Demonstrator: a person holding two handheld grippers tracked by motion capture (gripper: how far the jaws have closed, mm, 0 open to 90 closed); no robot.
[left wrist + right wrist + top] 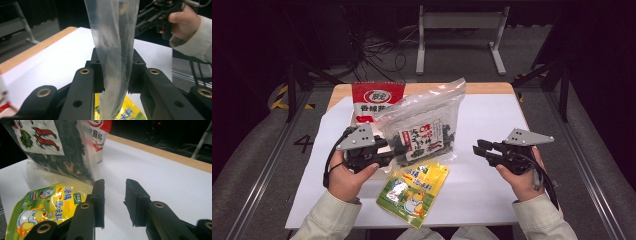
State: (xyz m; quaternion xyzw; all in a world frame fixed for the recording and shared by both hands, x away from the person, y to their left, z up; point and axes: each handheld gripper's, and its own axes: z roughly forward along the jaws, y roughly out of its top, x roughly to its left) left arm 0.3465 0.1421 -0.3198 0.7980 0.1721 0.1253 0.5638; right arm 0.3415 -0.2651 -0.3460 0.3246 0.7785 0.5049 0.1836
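Yellow pouch [413,193] lies flat at 6 o'clock on the white table [492,185]. Left gripper [401,150] is clamped on the clear seaweed bag [424,131], held upright at center. Right gripper [476,148], at 3 o'clock, stands with jaws apart, holding nothing. Red packet [374,102] stands at 11 o'clock.

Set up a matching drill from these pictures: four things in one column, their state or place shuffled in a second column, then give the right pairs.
Things
1. clear bag of dark seaweed
2. yellow pouch
3. red and white packet
4. right tongs

States or places
A. lies flat on the white sheet, nearest the person
B. open, nothing between the jaws
C. clamped at one edge in the left tongs, lifted
D. at the far side of the table, behind the clear bag

Pairs: 1-C, 2-A, 3-D, 4-B
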